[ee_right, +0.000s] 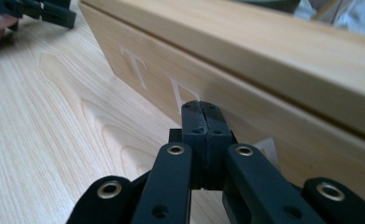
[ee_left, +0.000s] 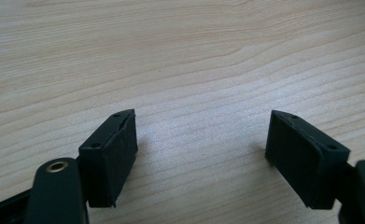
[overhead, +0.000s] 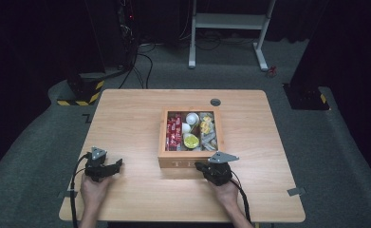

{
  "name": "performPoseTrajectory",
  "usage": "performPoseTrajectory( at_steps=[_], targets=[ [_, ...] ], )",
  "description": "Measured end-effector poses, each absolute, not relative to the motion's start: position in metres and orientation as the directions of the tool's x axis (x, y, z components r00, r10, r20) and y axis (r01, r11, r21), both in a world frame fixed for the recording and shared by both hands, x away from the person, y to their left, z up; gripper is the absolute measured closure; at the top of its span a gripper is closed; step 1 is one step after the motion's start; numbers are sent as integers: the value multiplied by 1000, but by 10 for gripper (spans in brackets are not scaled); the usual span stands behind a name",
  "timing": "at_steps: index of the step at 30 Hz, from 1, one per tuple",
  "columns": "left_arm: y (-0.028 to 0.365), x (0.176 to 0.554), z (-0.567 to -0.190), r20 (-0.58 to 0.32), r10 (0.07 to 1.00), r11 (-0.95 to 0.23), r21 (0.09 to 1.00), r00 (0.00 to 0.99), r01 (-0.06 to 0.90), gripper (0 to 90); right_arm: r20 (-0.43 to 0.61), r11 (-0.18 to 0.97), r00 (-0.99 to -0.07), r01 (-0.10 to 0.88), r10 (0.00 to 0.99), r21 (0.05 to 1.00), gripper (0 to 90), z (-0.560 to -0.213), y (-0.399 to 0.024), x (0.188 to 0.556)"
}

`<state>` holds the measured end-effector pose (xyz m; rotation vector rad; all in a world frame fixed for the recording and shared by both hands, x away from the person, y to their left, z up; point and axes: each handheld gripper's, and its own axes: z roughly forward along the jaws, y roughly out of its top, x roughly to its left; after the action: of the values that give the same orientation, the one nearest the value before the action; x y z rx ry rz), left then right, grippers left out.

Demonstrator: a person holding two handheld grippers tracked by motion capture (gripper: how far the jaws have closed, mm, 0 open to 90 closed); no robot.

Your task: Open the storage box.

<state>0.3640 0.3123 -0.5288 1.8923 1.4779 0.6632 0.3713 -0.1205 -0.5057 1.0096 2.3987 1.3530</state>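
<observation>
Together, we held two grippers at a wooden table [overhead: 126, 118], just in front of an open wooden box [overhead: 190, 159].

Our right gripper [ee_right: 202, 109] had its jaws pressed together with nothing between them, its tip just short of the box's front wall [ee_right: 264, 93], where pale carved letters showed. Our left gripper [ee_left: 201, 140] rested well apart from the box, on the left of the table, its jaws spread wide over bare wood and holding nothing. From above, the box sat near the middle of the table, its compartments filled with red packets [overhead: 174, 130], white cups [overhead: 191, 118], a yellow-lidded pot [overhead: 191, 141] and pale wrapped sachets [overhead: 208, 135].
</observation>
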Motion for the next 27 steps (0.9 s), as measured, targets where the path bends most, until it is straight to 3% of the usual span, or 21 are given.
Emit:
performPoseTrajectory(
  at_steps=[27],
  targets=[
    [312,364,-529,3,971,-163,745,240,647,251,162,283,-739,438,653,853,900,-491,-119,370]
  ],
)
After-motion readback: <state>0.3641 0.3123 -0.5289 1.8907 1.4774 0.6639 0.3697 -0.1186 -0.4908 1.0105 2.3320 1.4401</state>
